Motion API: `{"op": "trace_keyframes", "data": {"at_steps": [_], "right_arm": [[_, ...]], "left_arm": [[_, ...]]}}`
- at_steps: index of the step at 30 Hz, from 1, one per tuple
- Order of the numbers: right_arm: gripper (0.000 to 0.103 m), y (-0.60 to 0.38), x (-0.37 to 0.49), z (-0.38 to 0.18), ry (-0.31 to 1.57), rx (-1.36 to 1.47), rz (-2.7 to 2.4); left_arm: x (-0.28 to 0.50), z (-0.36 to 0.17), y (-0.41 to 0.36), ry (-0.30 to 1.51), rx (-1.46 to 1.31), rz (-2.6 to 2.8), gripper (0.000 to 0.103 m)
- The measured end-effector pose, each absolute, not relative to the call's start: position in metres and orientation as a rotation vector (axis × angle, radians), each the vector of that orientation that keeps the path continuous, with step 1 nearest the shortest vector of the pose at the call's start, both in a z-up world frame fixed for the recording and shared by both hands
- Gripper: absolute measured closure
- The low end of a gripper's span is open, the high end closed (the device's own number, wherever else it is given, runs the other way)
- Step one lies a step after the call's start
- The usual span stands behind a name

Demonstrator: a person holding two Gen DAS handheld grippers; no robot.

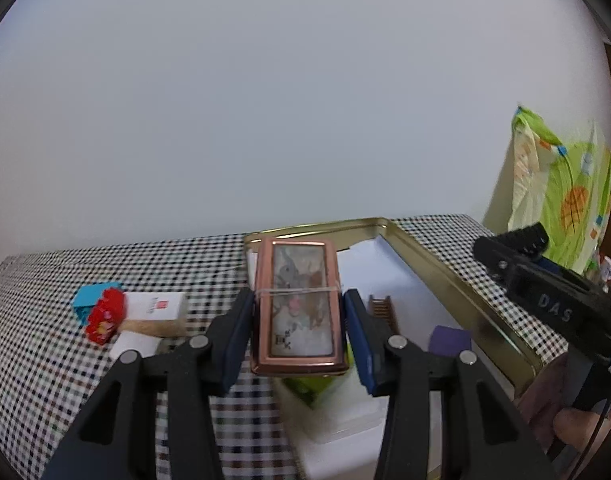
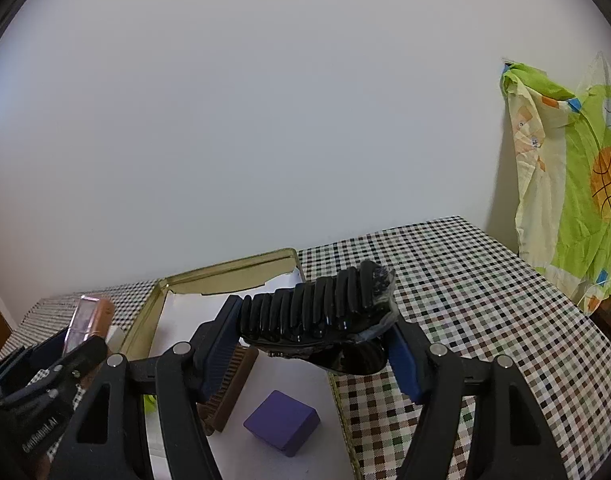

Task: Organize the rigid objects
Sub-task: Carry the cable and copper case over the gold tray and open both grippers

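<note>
The left claw (image 1: pixel 297 332) is clamped on a copper-rimmed case (image 1: pixel 296 304) with a picture on its face and a thin band across its middle, held above the near edge of the gold tin (image 1: pixel 433 256) on the checkered bench (image 1: pixel 45 344). To the left of this claw lie a red flower piece (image 1: pixel 104 316), a blue block (image 1: pixel 90 297) and a white box (image 1: pixel 155 307). The right claw (image 2: pixel 313 336) is clamped on a black ribbed hair clip (image 2: pixel 317 312), held over the tin's right wall. Below it, inside the tin, sit a purple block (image 2: pixel 282 421) and a brown comb (image 2: pixel 229 388). A green patterned cloth (image 2: pixel 577 176) hangs far right.
</note>
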State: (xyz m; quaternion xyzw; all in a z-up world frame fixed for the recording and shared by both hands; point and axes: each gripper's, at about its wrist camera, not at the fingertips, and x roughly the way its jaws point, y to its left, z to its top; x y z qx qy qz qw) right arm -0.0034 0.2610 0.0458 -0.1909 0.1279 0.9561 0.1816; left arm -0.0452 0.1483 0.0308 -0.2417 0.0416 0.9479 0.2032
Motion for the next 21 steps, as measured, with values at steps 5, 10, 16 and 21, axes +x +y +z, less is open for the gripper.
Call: {"op": "trace_keyframes", "data": {"at_steps": [5, 10, 16, 21], "right_arm": [[0.034, 0.259, -0.013, 0.033, 0.317, -0.611, 2.705], [0.034, 0.251, -0.02, 0.027, 0.29, -0.667, 2.709], [0.034, 0.247, -0.026, 0.022, 0.269, -0.709, 2.707], [0.034, 0.252, -0.028, 0.021, 0.279, -0.721, 2.705]], "left_arm": [[-0.044, 0.027, 0.165, 0.158, -0.701, 2.624, 0.058], [-0.044, 0.022, 0.165, 0.174, -0.734, 2.622, 0.058], [-0.047, 0.017, 0.166, 0.19, -0.753, 2.62, 0.059], [-0.044, 0.016, 0.168, 0.224, -0.737, 2.627, 0.059]]}}
